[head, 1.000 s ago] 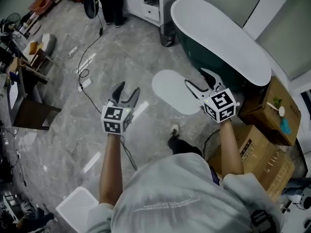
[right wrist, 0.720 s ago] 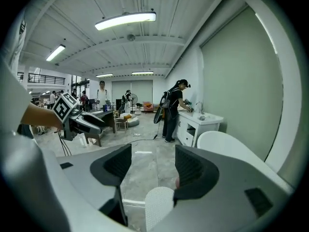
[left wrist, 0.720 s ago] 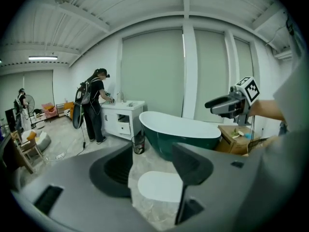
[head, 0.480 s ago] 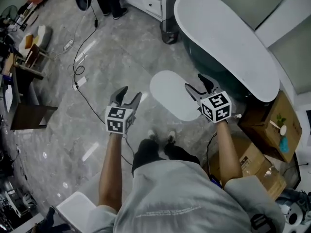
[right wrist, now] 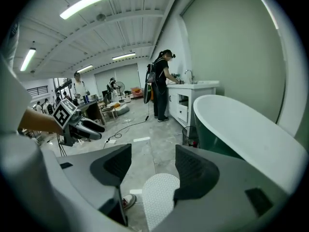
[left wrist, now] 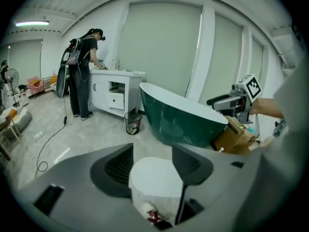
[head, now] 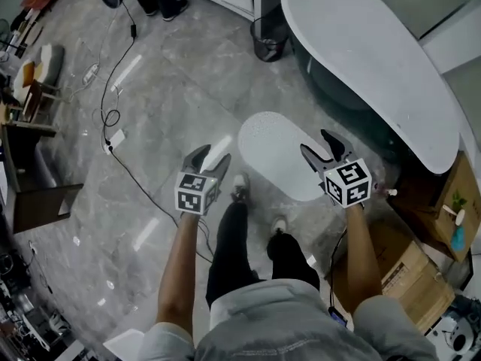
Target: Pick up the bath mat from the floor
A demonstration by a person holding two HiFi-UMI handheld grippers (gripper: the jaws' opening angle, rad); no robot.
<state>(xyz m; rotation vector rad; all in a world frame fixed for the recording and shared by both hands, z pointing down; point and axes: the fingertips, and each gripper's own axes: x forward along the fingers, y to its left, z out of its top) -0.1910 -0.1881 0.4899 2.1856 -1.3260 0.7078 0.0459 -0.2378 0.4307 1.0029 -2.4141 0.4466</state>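
Bath mat (head: 274, 153), edge hidden, seemingly untouched

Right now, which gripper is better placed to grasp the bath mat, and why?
Probably right. The right gripper, jaws apart, hangs over the edge of the bath mat; the left gripper, also open, hangs over the floor beside it.

Your bath mat (head: 274, 153) lies on the floor (head: 165, 89) beside the bathtub (head: 368, 59), between your left gripper (head: 212, 156) and right gripper (head: 316, 143)
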